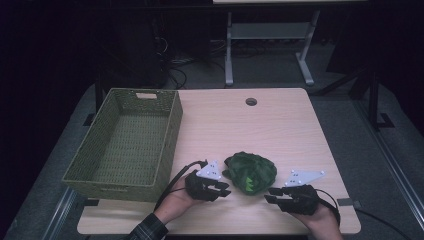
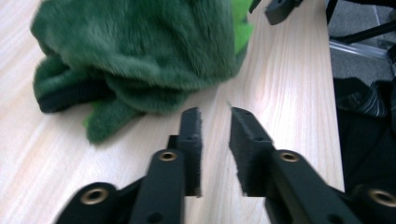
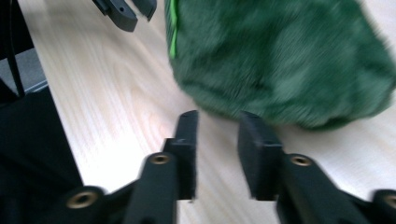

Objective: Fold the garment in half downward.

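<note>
A crumpled dark green plush garment with bright green patches (image 1: 250, 172) lies on the wooden table (image 1: 250, 125) near its front edge. My left gripper (image 1: 225, 190) sits just left of it, jaws pointing right, open with nothing between them. In the left gripper view the green plush (image 2: 140, 51) lies beyond the left gripper (image 2: 215, 114), apart from the jaw tips. My right gripper (image 1: 270, 195) sits just right of the plush, jaws pointing left, open and empty. The right gripper view shows the plush (image 3: 280, 60) close ahead of the right gripper (image 3: 218, 119).
A green woven basket (image 1: 172, 140), nothing inside it, stands on the table's left side. A round cable hole (image 1: 251, 101) is at the table's far edge. The table's front edge lies close under both hands. Another desk's metal legs (image 1: 229, 55) stand behind.
</note>
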`<state>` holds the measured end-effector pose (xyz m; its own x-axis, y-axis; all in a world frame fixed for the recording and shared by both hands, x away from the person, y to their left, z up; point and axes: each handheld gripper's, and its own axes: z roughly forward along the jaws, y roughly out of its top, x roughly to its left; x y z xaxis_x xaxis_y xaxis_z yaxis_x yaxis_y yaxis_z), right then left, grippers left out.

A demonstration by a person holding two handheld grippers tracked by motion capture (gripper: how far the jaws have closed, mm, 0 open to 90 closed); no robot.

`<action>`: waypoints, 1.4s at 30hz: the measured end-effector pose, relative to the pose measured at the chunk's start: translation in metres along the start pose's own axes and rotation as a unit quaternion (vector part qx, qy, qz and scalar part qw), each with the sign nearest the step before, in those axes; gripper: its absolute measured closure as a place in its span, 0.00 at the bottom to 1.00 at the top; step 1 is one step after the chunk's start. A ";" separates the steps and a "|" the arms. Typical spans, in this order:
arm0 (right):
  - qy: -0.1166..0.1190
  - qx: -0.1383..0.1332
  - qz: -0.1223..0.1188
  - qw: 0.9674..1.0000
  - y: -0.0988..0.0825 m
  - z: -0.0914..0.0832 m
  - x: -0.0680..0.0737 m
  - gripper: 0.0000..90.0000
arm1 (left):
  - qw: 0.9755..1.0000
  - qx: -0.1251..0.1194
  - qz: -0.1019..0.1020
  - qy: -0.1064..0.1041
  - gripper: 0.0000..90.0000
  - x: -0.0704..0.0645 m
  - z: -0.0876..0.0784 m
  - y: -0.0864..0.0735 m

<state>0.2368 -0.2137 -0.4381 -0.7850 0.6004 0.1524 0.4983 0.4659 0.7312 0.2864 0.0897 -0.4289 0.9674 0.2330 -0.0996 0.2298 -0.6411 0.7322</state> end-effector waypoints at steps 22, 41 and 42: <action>-0.004 0.035 0.004 0.999 0.018 0.045 -0.019 1.00 | 0.997 0.059 -0.029 0.047 1.00 0.049 0.046 0.021; -0.009 -0.002 -0.002 1.000 0.030 0.024 -0.017 1.00 | 0.997 0.039 -0.042 0.043 0.96 0.042 0.021 0.017; -0.011 -0.009 -0.002 1.000 0.033 0.022 -0.019 1.00 | 0.997 0.038 -0.046 0.041 0.97 0.040 0.018 0.015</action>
<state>0.2763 -0.1960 -0.4316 -0.7788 0.6128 0.1344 0.4876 0.4565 0.7442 0.3303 0.0760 -0.4337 0.9309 0.3497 -0.1058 0.3270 -0.6680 0.6685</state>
